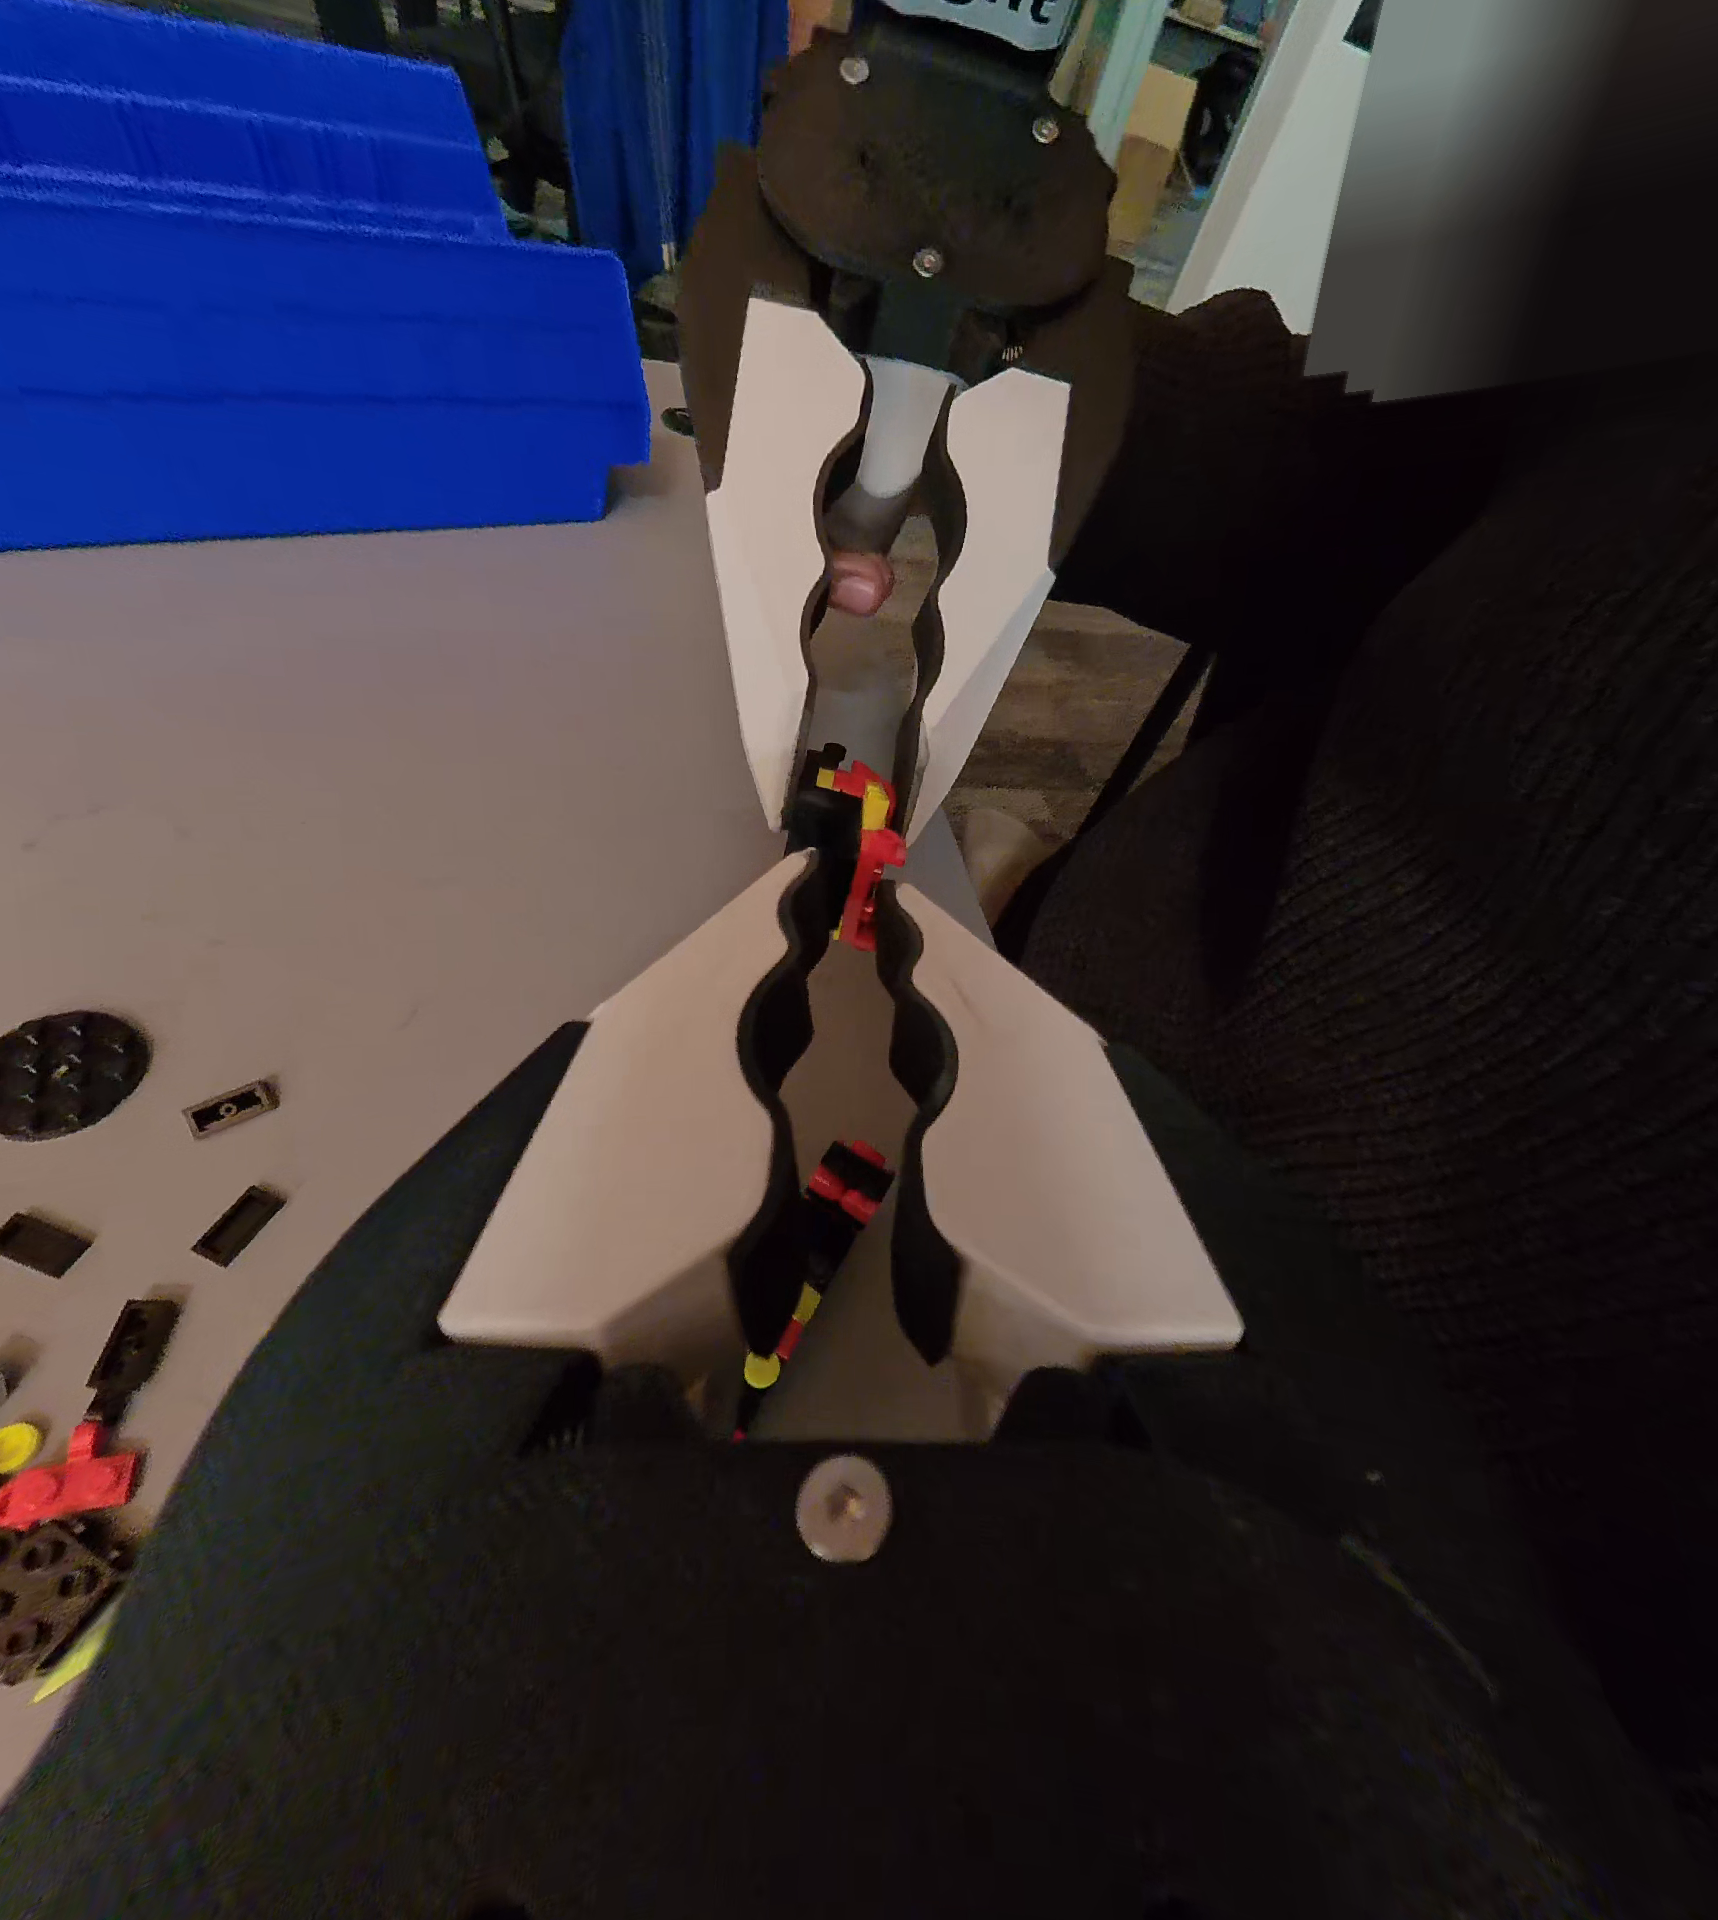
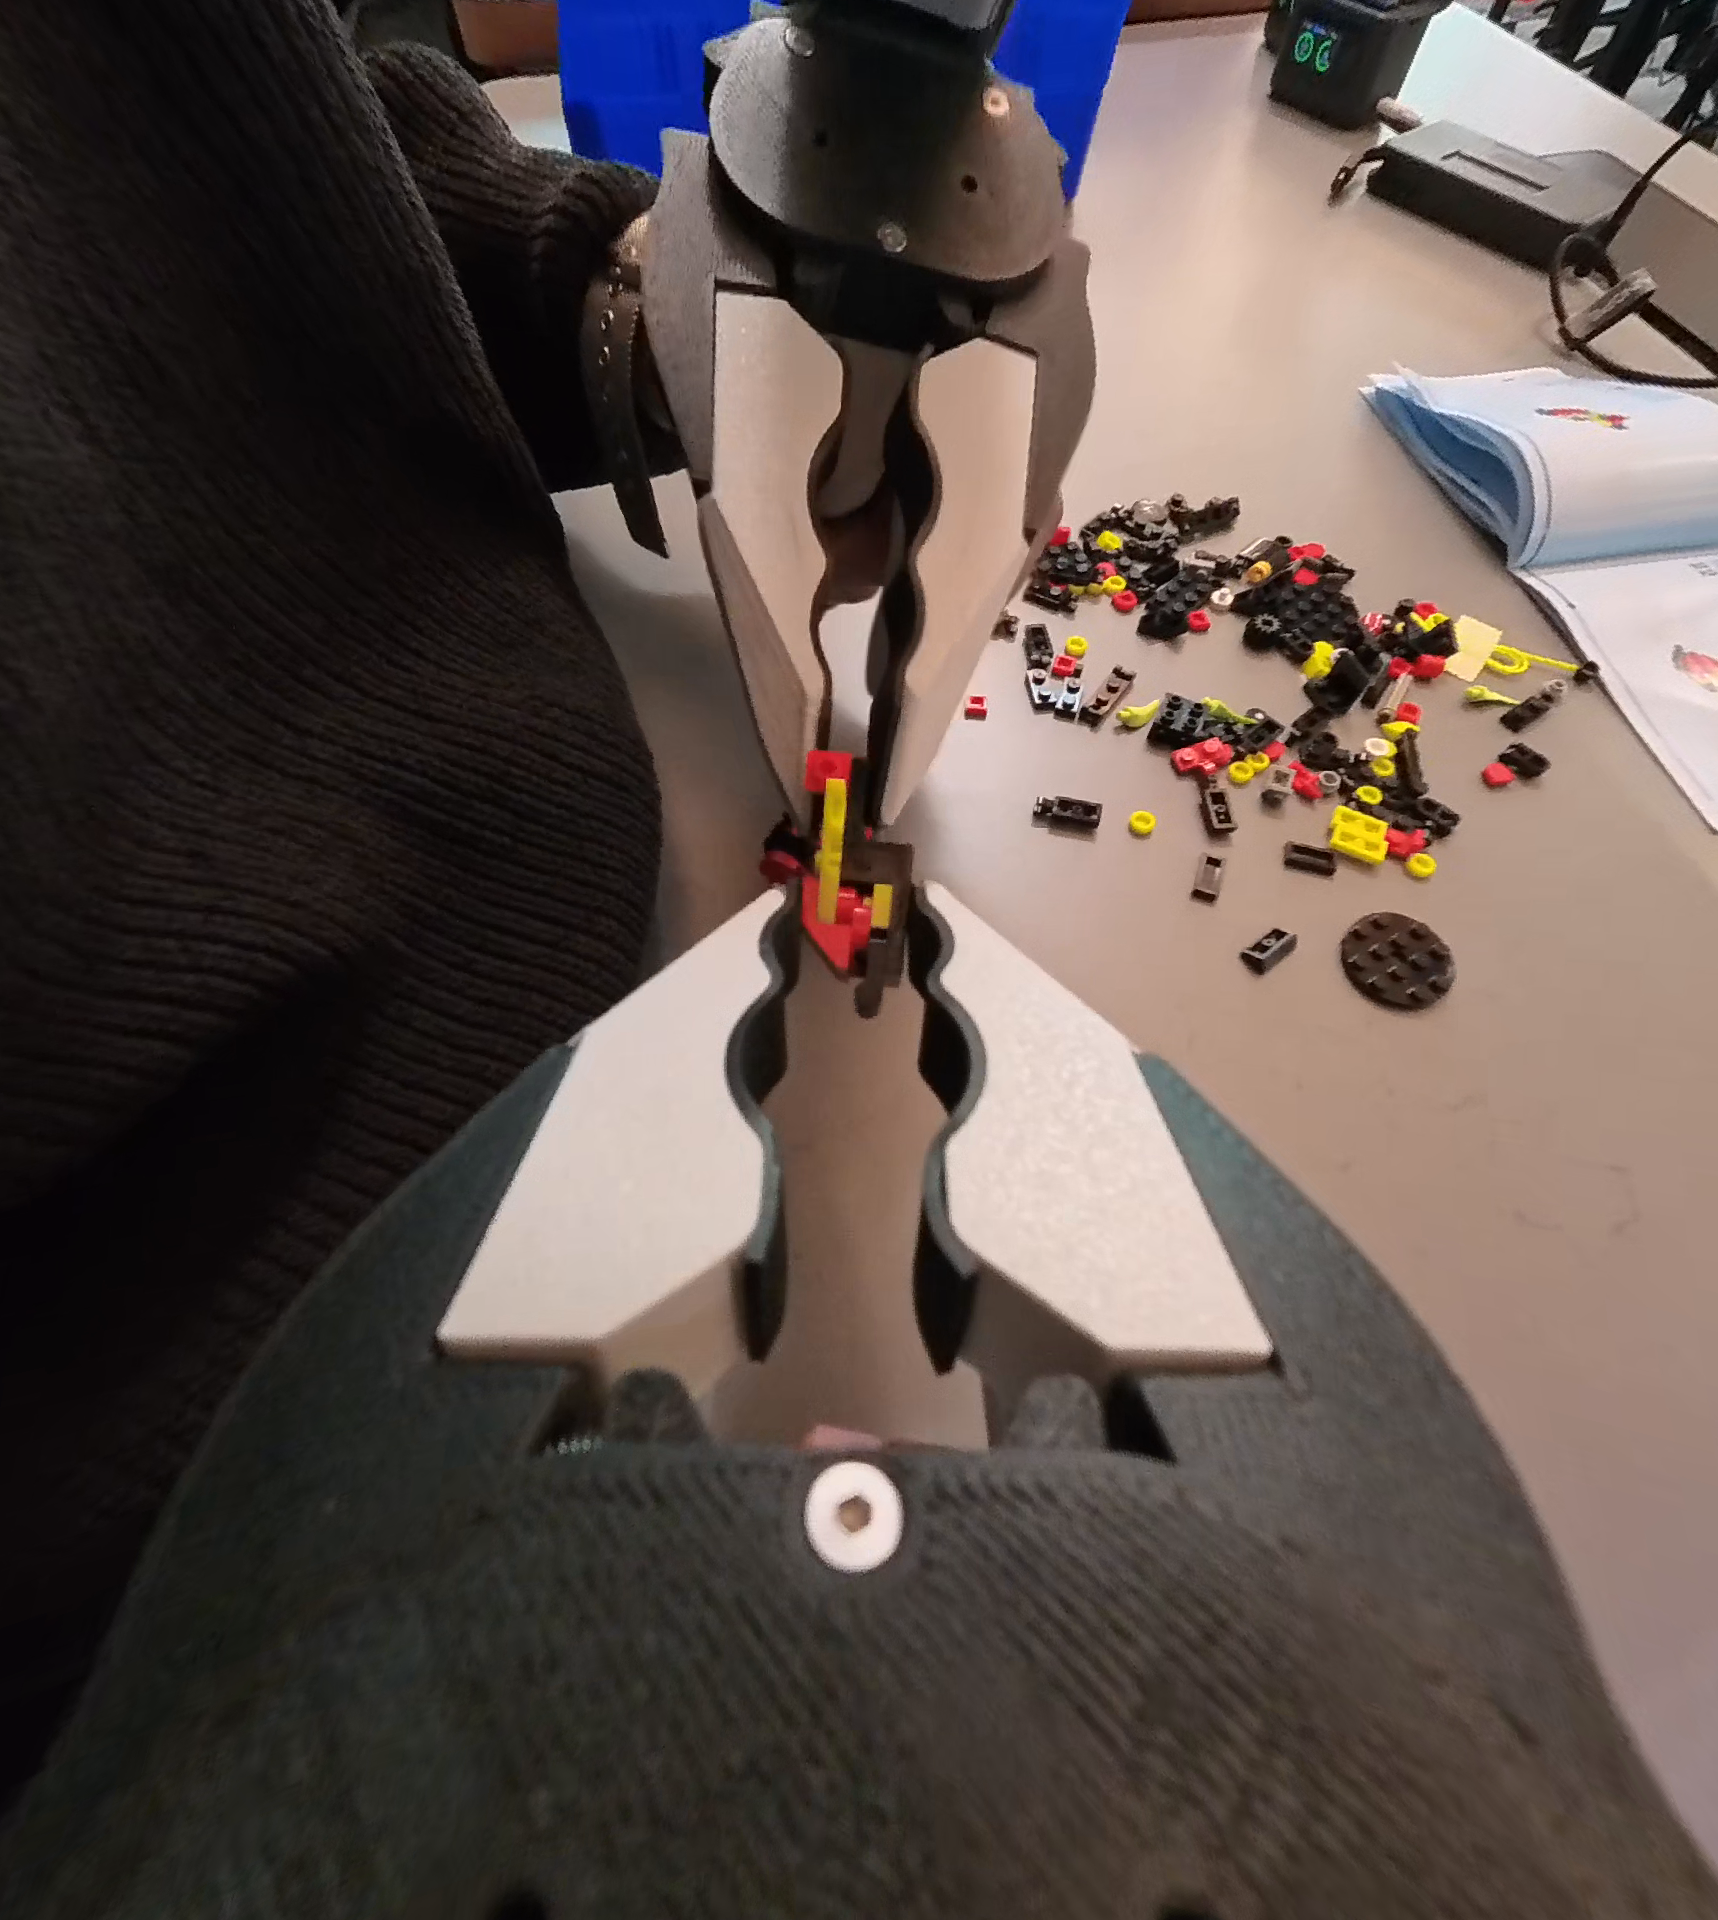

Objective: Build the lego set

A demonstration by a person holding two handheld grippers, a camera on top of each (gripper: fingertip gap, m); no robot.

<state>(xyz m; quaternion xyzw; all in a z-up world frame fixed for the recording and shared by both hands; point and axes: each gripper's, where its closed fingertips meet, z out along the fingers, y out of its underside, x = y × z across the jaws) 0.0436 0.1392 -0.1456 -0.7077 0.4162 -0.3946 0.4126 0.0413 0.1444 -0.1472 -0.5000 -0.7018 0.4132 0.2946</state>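
Observation:
My two grippers meet tip to tip above the table edge. A small red, yellow and black lego assembly (image 1: 865,847) sits between both pairs of fingertips. My left gripper (image 1: 850,883) is shut on its near end, and my right gripper (image 1: 850,816) grips it from the far side. In the right wrist view my right gripper (image 2: 850,904) is shut on the assembly (image 2: 839,883), with the left gripper (image 2: 844,816) opposite. A thin black, red and yellow lego strip (image 1: 829,1236) shows in the gap between my left fingers; I cannot tell what holds it.
Loose lego pieces (image 2: 1302,675) lie spread on the grey table (image 2: 1457,1247), with a round black plate (image 2: 1397,961) nearest. An open instruction booklet (image 2: 1613,478) lies behind them. Blue bins (image 1: 211,312) stand at the back. A person's dark sleeve (image 2: 211,623) fills the left. Left and right tips are no more than a few centimetres apart. About 15 cm separates my right fingertips from the round black plate (image 2: 1397,961).

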